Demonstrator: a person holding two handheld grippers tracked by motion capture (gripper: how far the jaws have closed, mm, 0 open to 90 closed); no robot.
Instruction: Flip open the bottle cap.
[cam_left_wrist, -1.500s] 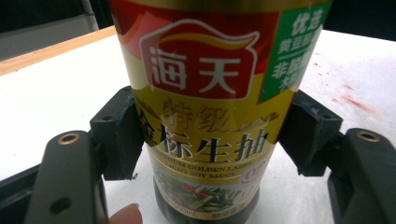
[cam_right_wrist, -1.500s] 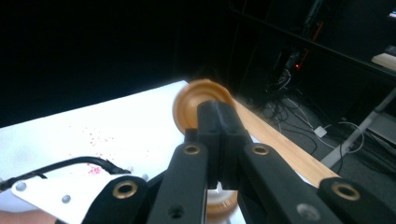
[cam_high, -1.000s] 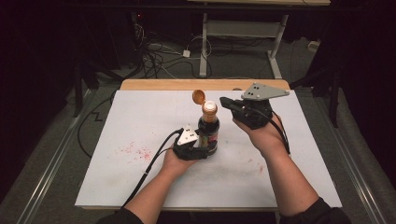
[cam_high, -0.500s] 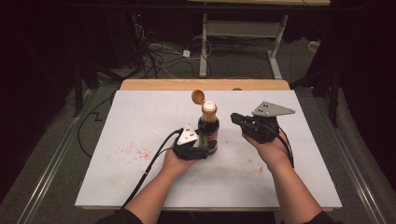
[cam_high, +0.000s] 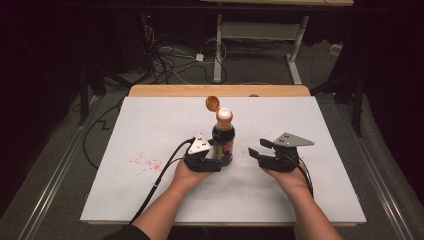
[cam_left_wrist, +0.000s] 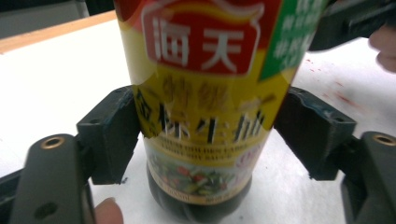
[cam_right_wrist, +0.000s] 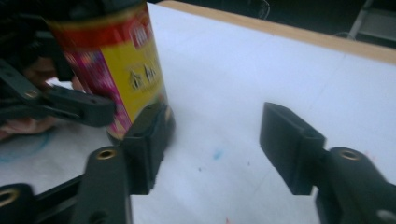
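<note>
A dark brown bottle (cam_high: 223, 142) is seen, with a yellow label (cam_left_wrist: 205, 107) topped by a red band bearing white characters, a green patch at one side, and a picture of red and green vegetables lower down. Its flip cap (cam_high: 212, 103) is coloured orange, and the neck is pale. The board (cam_high: 150, 125) is white, speckled with red stains (cam_high: 145, 162), and is edged by light wood (cam_high: 165, 90). Both grippers, left (cam_high: 216, 159) and right (cam_high: 258, 148), are black, each topped with a grey plate. The floor (cam_high: 50, 150) is shown grey.
</note>
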